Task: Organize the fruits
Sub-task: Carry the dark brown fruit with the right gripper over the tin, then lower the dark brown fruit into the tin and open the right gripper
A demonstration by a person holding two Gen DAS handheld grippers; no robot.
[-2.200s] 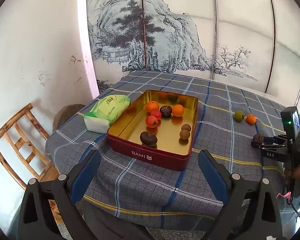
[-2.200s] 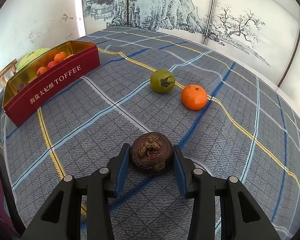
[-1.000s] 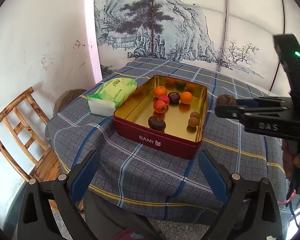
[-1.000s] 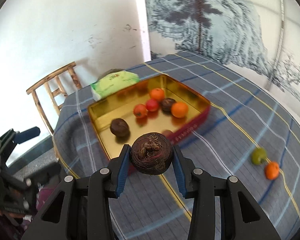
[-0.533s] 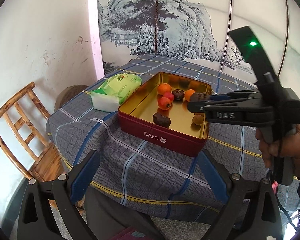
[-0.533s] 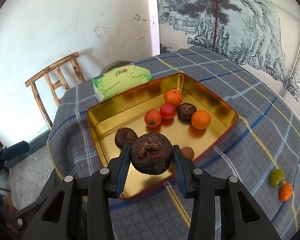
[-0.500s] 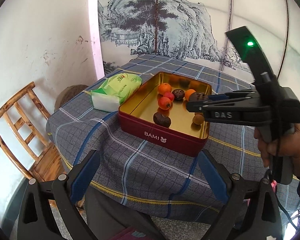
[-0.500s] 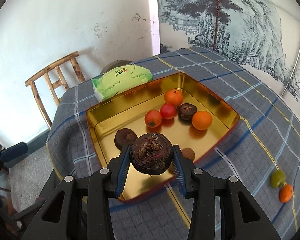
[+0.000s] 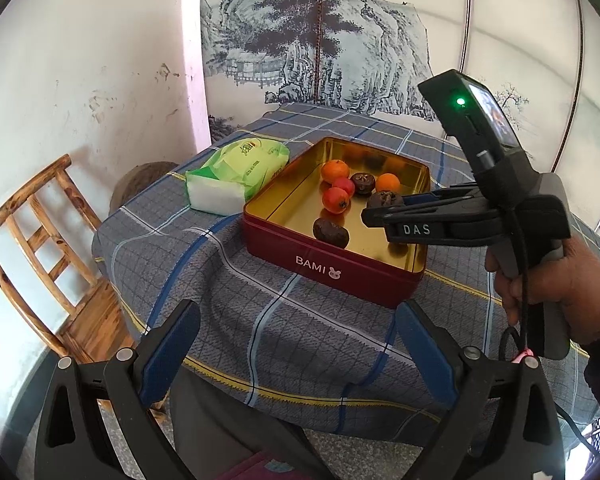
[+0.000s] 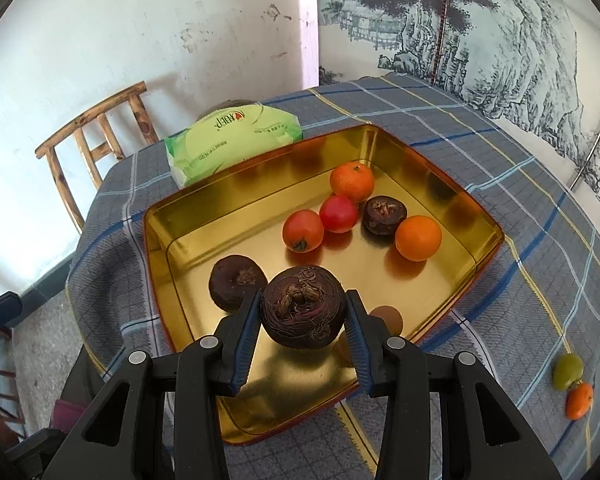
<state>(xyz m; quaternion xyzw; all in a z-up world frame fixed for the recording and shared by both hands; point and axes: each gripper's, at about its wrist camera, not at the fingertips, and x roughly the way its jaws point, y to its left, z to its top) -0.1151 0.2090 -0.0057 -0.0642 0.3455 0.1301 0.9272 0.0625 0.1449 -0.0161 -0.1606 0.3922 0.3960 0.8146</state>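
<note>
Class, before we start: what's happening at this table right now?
A person is sorting fruit into a gold-lined tin on a checked tablecloth. The right tongs grip a dark brown wrinkled fruit and hold it above the tin's near end. Oranges, red fruits and more dark ones already lie inside. A green fruit and a small orange wait on the cloth. The left tongs hang open and empty near the table's edge.

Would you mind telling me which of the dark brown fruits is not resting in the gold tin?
The dark brown fruit clamped between the right gripper fingers; the other two dark ones lie on the gold tin floor.
</note>
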